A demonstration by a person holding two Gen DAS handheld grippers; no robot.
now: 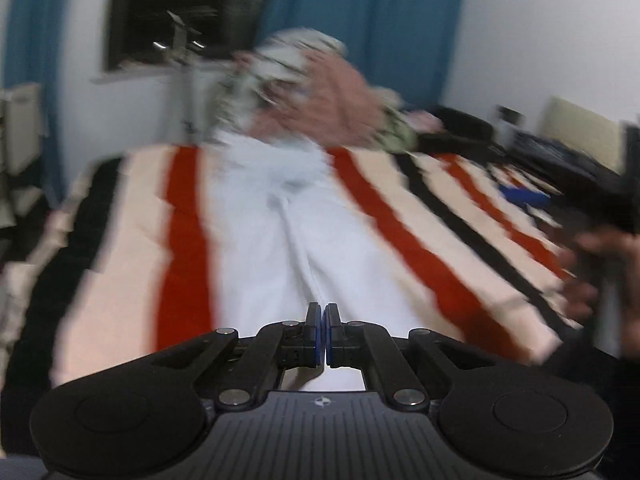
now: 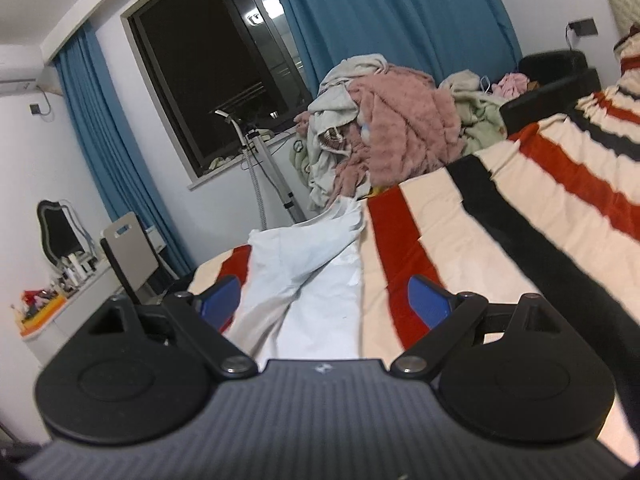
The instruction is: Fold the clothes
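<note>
L tool [image 1: 323, 334] clenched on white garment [image 1: 280, 248], blurred view, R tool [image 2: 324, 300] released, R view alone shows dresser [image 2: 68, 304]

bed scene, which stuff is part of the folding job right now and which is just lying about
In the job:
white garment, spread on the striped blanket
left gripper, shut
right gripper, open

Lying about:
clothes pile
chair
clutter on the dresser
</note>
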